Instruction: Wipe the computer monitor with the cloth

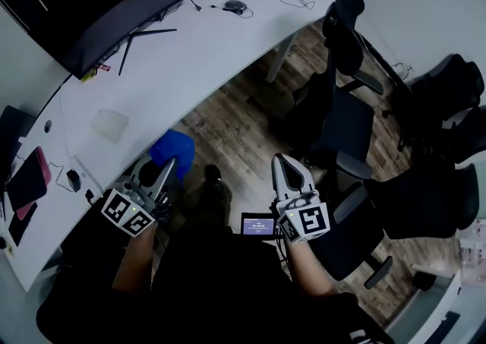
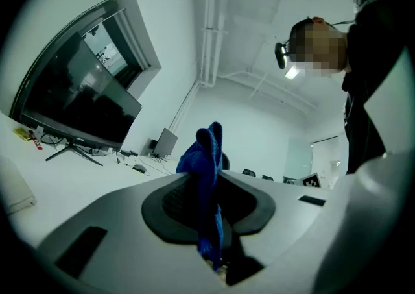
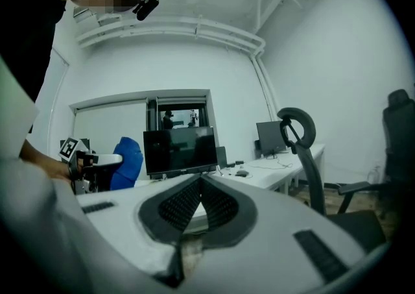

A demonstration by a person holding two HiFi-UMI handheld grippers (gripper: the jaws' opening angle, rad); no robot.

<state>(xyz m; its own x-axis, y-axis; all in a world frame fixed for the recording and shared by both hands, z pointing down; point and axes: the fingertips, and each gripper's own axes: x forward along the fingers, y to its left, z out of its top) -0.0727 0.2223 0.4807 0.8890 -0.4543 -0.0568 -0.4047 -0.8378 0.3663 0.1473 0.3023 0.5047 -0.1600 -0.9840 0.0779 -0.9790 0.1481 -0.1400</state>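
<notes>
The left tool (image 1: 165,168) pinched a crumpled blue cloth (image 1: 173,149); the black curved monitor (image 1: 99,1) stood on the white table (image 1: 197,54), ahead-left, nearer that tool. The right tool (image 1: 285,170) was pressed together, empty.

Open desk (image 1: 197,54) before monitor (image 1: 99,4); chair (image 1: 345,118) blocks right side.

Honestly, nothing here is actually readable. The little lit screen (image 1: 258,225) low in the head view has some lines on it but they're way too small, and the yellow-and-red sticker (image 1: 96,71) on the desk (image 1: 190,54) under the monitor (image 1: 91,1) is just a blur. The square markers on the left gripper (image 1: 171,166) and right gripper (image 1: 283,162) are plain black-and-white patterns, no letters or numbers.
</notes>
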